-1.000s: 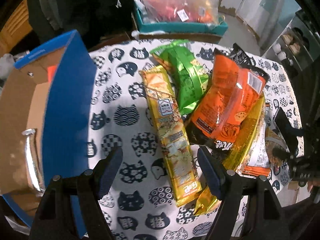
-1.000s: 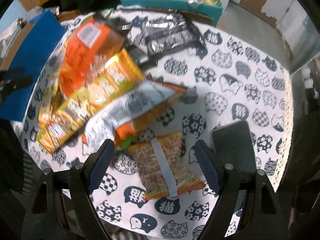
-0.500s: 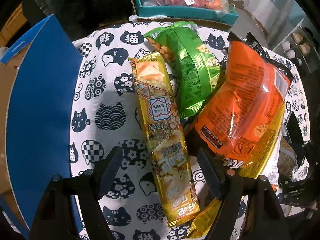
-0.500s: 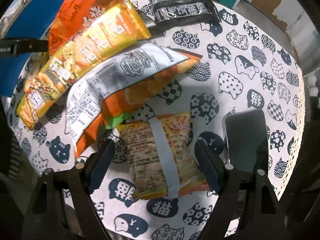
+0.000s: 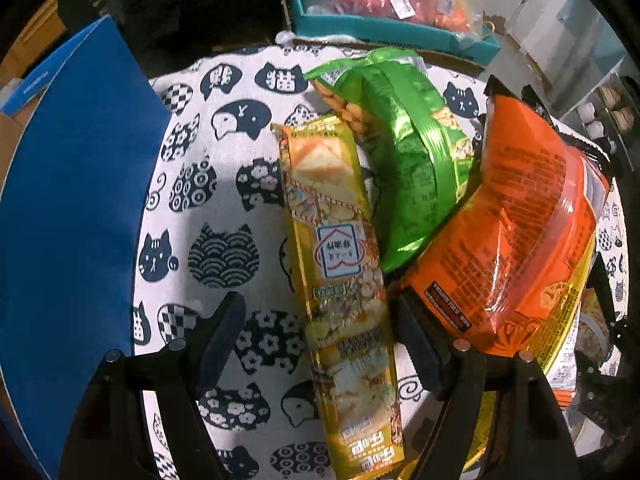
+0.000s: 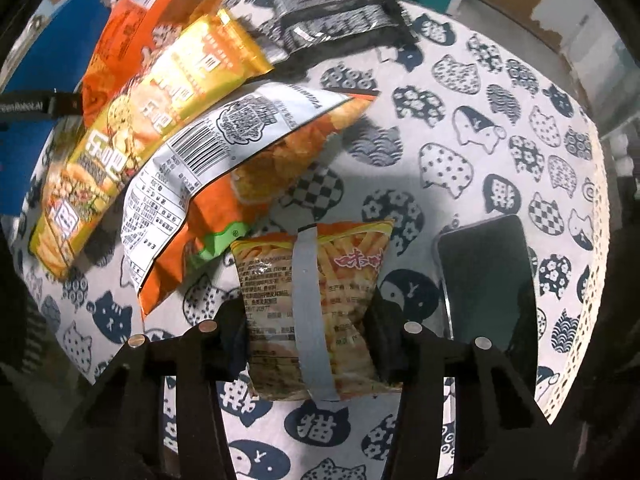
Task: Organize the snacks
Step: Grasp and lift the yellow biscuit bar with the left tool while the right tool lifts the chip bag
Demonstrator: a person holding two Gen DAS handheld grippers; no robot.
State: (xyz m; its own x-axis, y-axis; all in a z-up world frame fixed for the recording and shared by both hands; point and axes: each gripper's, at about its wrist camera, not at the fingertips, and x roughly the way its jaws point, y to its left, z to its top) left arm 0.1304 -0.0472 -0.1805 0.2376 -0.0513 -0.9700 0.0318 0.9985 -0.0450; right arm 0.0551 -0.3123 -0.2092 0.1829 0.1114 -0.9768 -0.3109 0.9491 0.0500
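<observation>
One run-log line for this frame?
phase: grasp | right gripper: just closed on fries packet | left gripper: open, straddling long yellow packet | surface: cat-print cloth

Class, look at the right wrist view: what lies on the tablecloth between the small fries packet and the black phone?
Nothing: between the fries packet and the phone, the right wrist view shows only bare cat-print tablecloth.

The cat-print cloth (image 6: 460,60) carries the character 猫 on one dark cat head near the bottom edge of the right wrist view, and the letter Y on several bird-like heads. The yellow snack bag (image 6: 132,136) shows big characters 乐吧. The white-backed bag (image 6: 224,152) has a barcode with small print that is too fine to read. The black strap (image 6: 36,104) at the left edge reads "eenRobot.AI", its beginning cut off
</observation>
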